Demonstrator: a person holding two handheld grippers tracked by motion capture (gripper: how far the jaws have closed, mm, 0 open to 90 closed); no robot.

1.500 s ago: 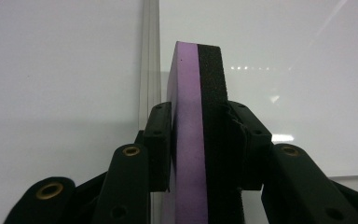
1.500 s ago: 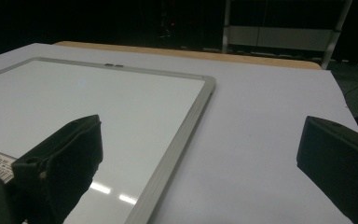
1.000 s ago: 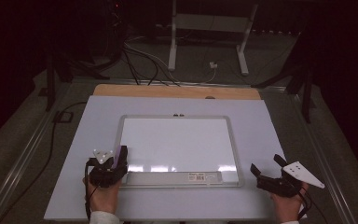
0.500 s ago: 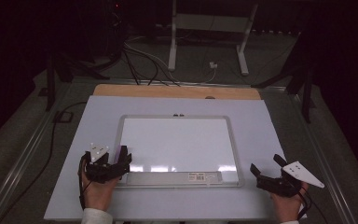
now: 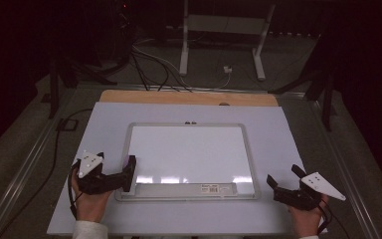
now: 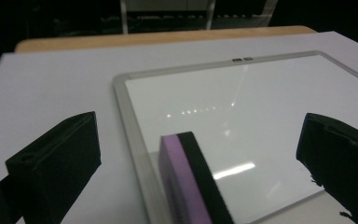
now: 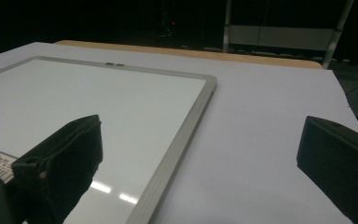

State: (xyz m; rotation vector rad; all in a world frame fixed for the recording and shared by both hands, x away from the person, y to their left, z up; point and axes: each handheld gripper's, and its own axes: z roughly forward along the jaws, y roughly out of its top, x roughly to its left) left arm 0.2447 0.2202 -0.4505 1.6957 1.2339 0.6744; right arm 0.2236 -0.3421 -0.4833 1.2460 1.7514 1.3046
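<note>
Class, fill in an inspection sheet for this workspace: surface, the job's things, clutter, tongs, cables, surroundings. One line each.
Surface: white sheet covering a wooden table; wood shows at the far edge.
Job's things: whiteboard lying flat, wiped clean, label on its near frame; purple-and-black eraser standing at its near left corner.
Clutter: nothing seen.
Tongs: left tongs open, the eraser between the jaws but not gripped; right tongs open and empty, right of the board.
Cables: one cable runs along the table's left side; more lie on the floor beyond.
Surroundings: dark room, white stand behind the table.
</note>
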